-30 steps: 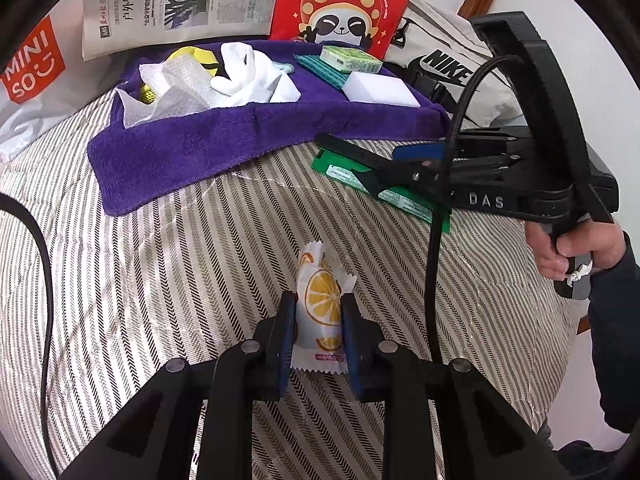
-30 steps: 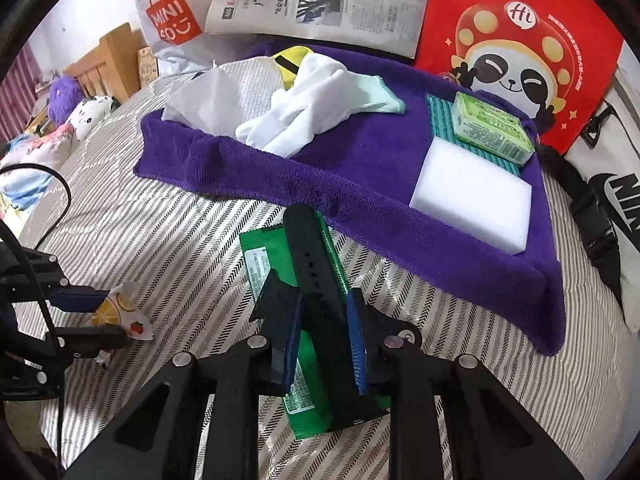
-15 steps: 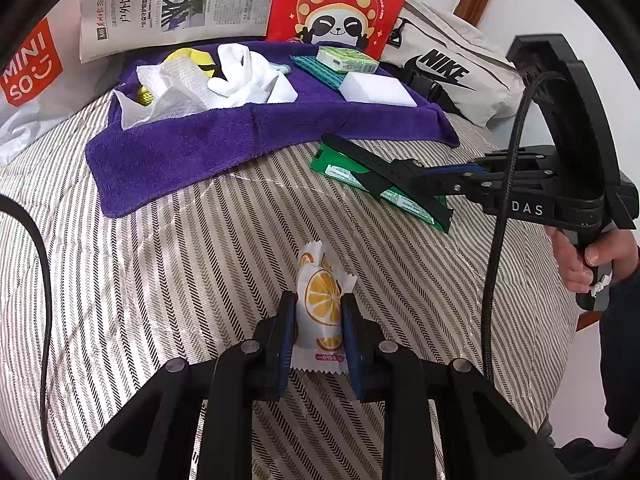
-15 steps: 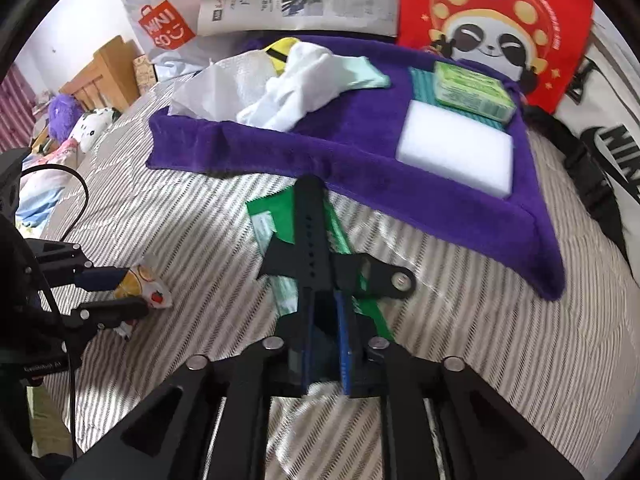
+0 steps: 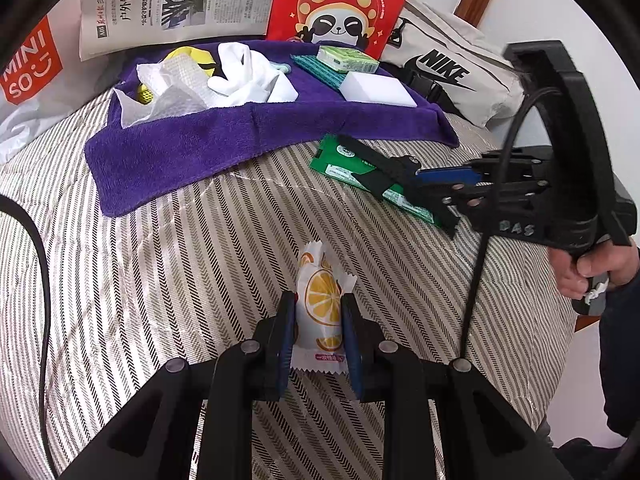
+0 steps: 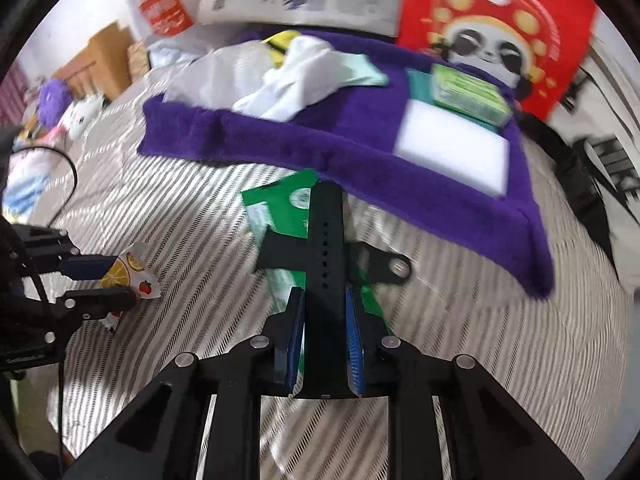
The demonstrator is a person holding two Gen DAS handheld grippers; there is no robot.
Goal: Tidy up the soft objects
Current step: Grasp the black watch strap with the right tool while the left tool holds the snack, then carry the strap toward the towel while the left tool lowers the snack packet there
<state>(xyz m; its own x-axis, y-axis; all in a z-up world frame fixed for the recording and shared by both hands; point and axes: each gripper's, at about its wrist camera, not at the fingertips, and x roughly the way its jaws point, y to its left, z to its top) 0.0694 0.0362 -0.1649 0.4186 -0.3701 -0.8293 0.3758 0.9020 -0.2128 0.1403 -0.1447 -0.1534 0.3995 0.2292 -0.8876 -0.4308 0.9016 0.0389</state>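
Observation:
A white sachet printed with an orange slice [image 5: 322, 300] stands between the pads of my left gripper [image 5: 318, 304], which is shut on it just above the striped bedcover. The same sachet [image 6: 128, 268] and left gripper [image 6: 100, 276] appear at the left of the right wrist view. My right gripper [image 6: 325, 296] is shut on a black perforated strap [image 6: 326, 232] that stretches forward over a green packet [image 6: 288, 208]. From the left wrist view the right gripper [image 5: 424, 184] comes in from the right, holding the strap [image 5: 372, 160]. A purple towel [image 5: 192, 144] lies beyond.
The towel [image 6: 360, 160] carries a white sponge [image 5: 376, 88], a green pack [image 5: 348, 60], a teal cloth, white cloth [image 5: 248, 76], tissue and a yellow item. A newspaper, red panda bag [image 5: 340, 0], Miniso bag and Nike bag [image 5: 444, 68] stand behind. Cables trail at the left; a hand [image 5: 592, 268] grips the right handle.
My right gripper has drawn back slightly to the right with the strap, whose crosswise buckle piece now shows over the green packet. The left gripper and its sachet have not moved.

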